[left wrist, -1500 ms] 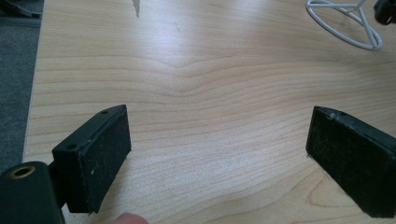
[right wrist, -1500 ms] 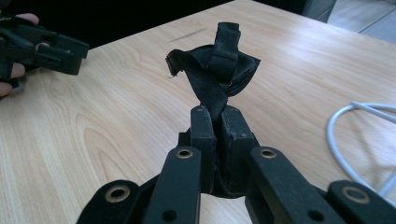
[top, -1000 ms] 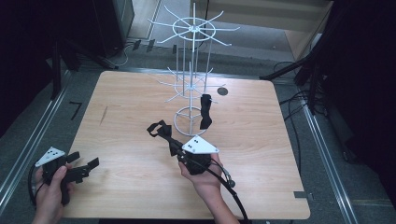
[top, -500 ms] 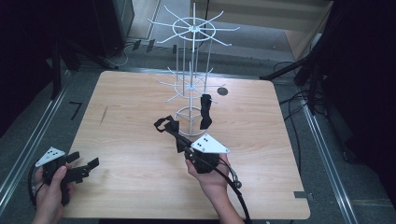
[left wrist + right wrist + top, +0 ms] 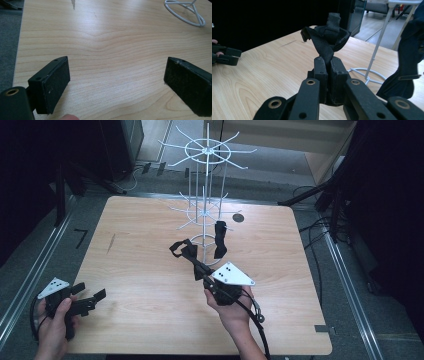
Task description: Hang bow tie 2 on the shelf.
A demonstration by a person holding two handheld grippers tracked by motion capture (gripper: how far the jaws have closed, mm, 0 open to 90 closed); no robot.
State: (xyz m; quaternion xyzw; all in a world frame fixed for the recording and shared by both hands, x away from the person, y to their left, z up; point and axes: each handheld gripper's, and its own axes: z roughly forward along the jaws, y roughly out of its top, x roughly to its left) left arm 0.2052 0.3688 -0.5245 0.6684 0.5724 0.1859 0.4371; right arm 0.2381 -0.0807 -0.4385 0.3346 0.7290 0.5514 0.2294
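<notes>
Two black bow ties on show: one bow tie up off the desk, another hanging on the rack. One white wire rack, and two grippers: left gripper, right gripper.

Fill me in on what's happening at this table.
A person works two handheld grippers at a light wooden table. The right gripper is shut on a black fabric bow tie, held up near the white wire display rack, where another black bow tie already hangs. The left gripper rests open near the table's near-left corner.

The right hand-held gripper carried the bow tie nearer the rack (and up).
</notes>
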